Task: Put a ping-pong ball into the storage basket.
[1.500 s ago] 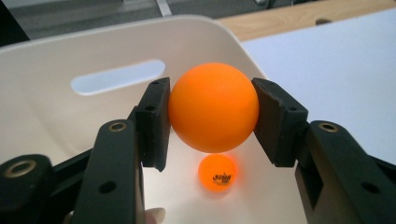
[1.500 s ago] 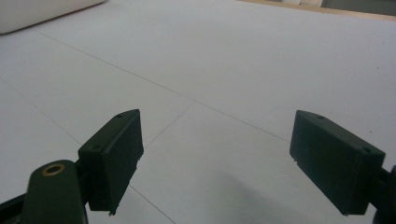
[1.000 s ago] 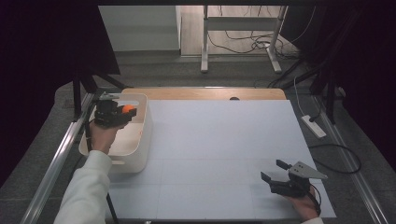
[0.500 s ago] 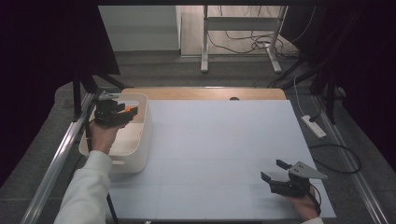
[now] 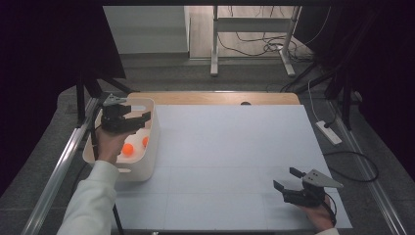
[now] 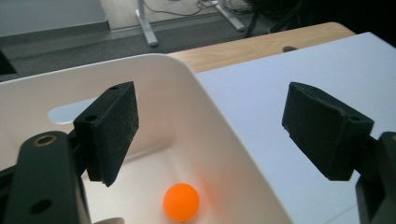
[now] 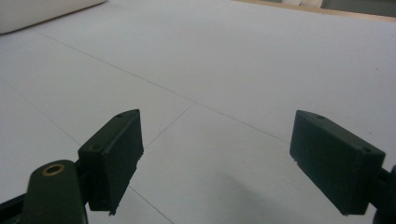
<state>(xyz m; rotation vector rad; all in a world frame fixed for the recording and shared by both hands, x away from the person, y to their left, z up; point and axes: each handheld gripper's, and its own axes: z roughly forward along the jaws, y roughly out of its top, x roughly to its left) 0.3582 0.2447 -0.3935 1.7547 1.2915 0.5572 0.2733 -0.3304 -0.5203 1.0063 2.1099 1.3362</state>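
My left gripper point(image 5: 143, 121) hovers over a white bin point(image 5: 147, 166) at the table's left edge. Its jaws have just been opening and now stand open with nothing between them. An orange ball point(image 5: 128, 149) lies on the bin floor below. A fainter orange spot point(image 5: 145, 142) shows by the wall; ball or reflection, I cannot tell. In the left gripper view the ball point(image 6: 181, 201) sits under the gripper point(image 6: 217, 121), inside the bin's rim point(image 6: 205, 98). My right gripper point(image 5: 285, 178) rests open and empty near the front right, as its own view point(image 7: 217, 154) shows.
A white sheet point(image 5: 230, 156) covers most of the table, with a strip of bare wood point(image 5: 215, 98) at the far edge. A metal rail point(image 5: 58, 171) runs along the left side. The bin's corner point(image 7: 37, 11) shows far off in the right gripper view.
The left gripper held an orange ball between its jaws; the jaws have opened and the ball now lies in the bin. The right gripper has not moved.
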